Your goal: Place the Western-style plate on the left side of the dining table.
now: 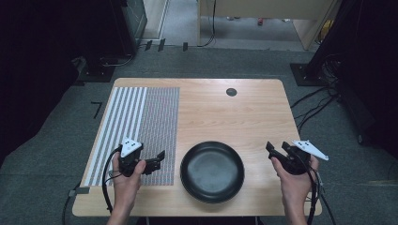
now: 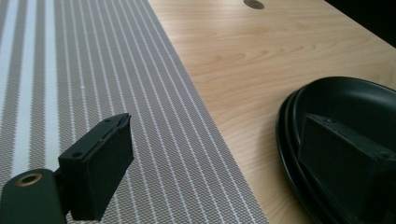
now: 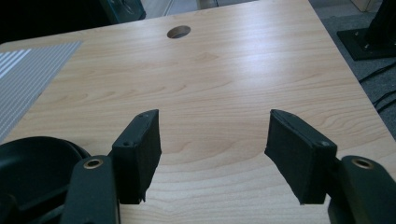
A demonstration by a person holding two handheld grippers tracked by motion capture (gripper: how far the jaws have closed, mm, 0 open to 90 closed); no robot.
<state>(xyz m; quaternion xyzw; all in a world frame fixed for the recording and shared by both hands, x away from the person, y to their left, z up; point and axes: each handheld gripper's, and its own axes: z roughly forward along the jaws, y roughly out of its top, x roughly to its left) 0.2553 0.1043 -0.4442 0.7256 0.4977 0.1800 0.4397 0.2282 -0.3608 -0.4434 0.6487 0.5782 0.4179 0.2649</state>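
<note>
Black pan (image 1: 212, 171) rests on the wooden surface (image 1: 225, 112) between left gripper (image 1: 158, 161) and right gripper (image 1: 274, 151), both jaws spread, gripping nothing.

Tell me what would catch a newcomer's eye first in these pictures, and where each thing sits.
The black plate stands out first, dark and round on the pale wooden table, near the front edge at the middle. Left of it lies a striped grey placemat, reaching to the table's far left corner. The left gripper and right gripper flank the plate, each in a hand, jaws open and empty.
</note>
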